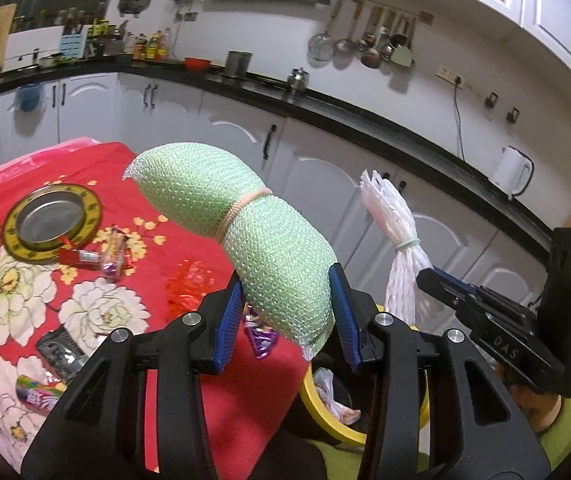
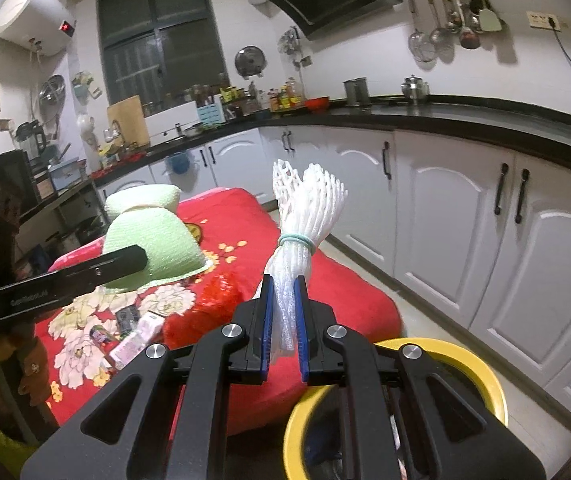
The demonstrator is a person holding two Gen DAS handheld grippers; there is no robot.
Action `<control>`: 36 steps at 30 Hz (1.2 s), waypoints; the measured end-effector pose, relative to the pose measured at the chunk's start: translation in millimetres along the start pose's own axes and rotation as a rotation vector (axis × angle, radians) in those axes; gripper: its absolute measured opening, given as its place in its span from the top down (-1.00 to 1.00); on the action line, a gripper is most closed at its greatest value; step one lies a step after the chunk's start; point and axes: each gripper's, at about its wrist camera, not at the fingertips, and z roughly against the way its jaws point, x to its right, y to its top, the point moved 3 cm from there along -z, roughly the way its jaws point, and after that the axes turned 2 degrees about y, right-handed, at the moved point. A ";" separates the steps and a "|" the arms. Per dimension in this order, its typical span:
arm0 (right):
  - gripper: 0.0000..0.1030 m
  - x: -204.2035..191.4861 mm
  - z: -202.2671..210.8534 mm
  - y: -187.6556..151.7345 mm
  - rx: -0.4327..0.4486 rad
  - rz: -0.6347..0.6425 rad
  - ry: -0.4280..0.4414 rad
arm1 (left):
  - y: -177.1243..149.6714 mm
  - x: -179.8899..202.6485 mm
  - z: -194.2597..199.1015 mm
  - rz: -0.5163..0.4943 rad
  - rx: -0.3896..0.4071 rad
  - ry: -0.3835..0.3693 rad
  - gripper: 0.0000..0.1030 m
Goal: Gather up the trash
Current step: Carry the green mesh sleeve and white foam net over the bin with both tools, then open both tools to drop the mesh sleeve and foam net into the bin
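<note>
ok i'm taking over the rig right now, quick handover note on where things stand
Left gripper: shut on the green wrap roll, held up above the table edge.
Right gripper: shut on the white net bundle, also held up.
Bin: yellow rim, on the floor beside the table, below both grippers; some trash already inside.
Done: both pieces picked up.
Left: drop both in the bin, then fetch the wrappers and red plastic on the cloth.
</note>
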 end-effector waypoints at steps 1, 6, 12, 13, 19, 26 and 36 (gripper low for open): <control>0.80 3.3 1.4 -1.2 0.000 -0.005 -0.008 | -1.6 3.9 -2.0 -0.008 -0.005 -0.006 0.34; 0.80 21.9 9.2 -7.9 -0.005 -0.034 -0.051 | -8.4 23.4 -11.0 -0.049 -0.032 -0.032 0.34; 0.80 48.5 17.7 -21.5 -0.021 -0.067 -0.103 | -19.1 43.8 -21.7 -0.095 -0.065 -0.061 0.34; 0.80 51.8 18.0 -23.0 -0.023 -0.071 -0.109 | -21.4 48.0 -23.7 -0.104 -0.071 -0.067 0.34; 0.80 72.7 23.1 -35.0 -0.040 -0.098 -0.146 | -34.5 69.7 -33.7 -0.150 -0.105 -0.095 0.34; 0.80 94.1 28.7 -46.5 -0.057 -0.128 -0.180 | -52.0 91.7 -47.5 -0.199 -0.157 -0.126 0.33; 0.80 113.3 27.1 -61.7 -0.105 -0.166 -0.193 | -73.6 110.1 -67.5 -0.239 -0.230 -0.158 0.33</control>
